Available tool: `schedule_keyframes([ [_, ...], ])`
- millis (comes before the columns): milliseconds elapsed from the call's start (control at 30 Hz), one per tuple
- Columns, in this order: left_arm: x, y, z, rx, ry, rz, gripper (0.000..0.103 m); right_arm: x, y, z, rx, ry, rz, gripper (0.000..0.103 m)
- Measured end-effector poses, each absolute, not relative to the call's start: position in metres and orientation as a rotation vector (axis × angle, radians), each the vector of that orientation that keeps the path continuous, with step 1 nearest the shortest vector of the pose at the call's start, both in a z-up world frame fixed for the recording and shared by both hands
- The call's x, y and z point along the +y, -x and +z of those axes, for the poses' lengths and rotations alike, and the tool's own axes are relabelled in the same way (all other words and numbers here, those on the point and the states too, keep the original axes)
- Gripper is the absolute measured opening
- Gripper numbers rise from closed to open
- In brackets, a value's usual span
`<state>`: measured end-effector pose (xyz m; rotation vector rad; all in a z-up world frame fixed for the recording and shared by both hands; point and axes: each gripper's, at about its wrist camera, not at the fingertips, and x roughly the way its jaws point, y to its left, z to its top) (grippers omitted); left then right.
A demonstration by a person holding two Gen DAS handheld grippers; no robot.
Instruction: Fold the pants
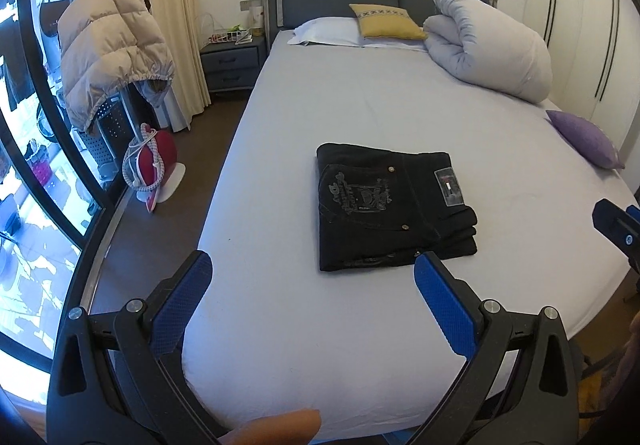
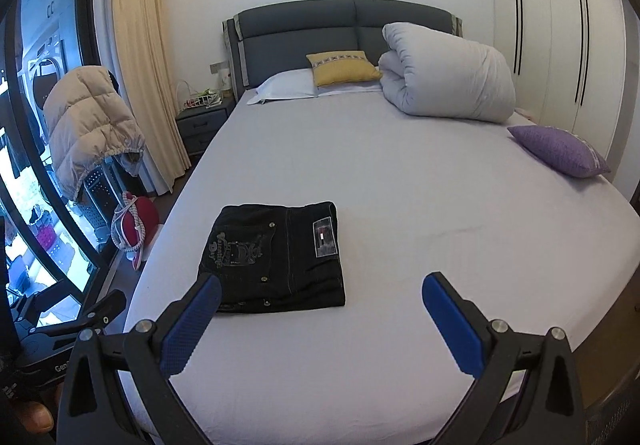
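Black pants (image 1: 394, 207) (image 2: 276, 255) are lying folded into a compact, roughly square stack on the pale sheet, near the bed's foot end, flat. Back pocket with pale embroidered crest is facing up, a rectangular brand patch beside it at the waistband; metal rivets are showing.

The pants (image 1: 394, 207) are black, with pale grey embroidered lettering on the pocket and a grey label bearing a small red, white and dark mark. The bed sheet (image 1: 360, 101) is pale lilac-grey. One cushion (image 1: 386, 20) is mustard yellow with a patterned band, another (image 2: 560, 151) is purple. The headboard (image 2: 340, 33) is slate blue-grey. Both grippers have black arms and textured blue pads (image 1: 444, 305).
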<state>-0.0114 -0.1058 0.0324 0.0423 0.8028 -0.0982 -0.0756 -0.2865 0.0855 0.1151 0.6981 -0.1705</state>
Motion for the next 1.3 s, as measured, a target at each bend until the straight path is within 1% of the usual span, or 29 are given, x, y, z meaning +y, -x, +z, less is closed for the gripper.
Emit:
schedule_keyframes([
  [1300,-0.104,0.011,0.019,0.812,-0.037,-0.093,0.103,-0.283,0.07,0.07,0.758,-0.093,-0.144,0.103],
])
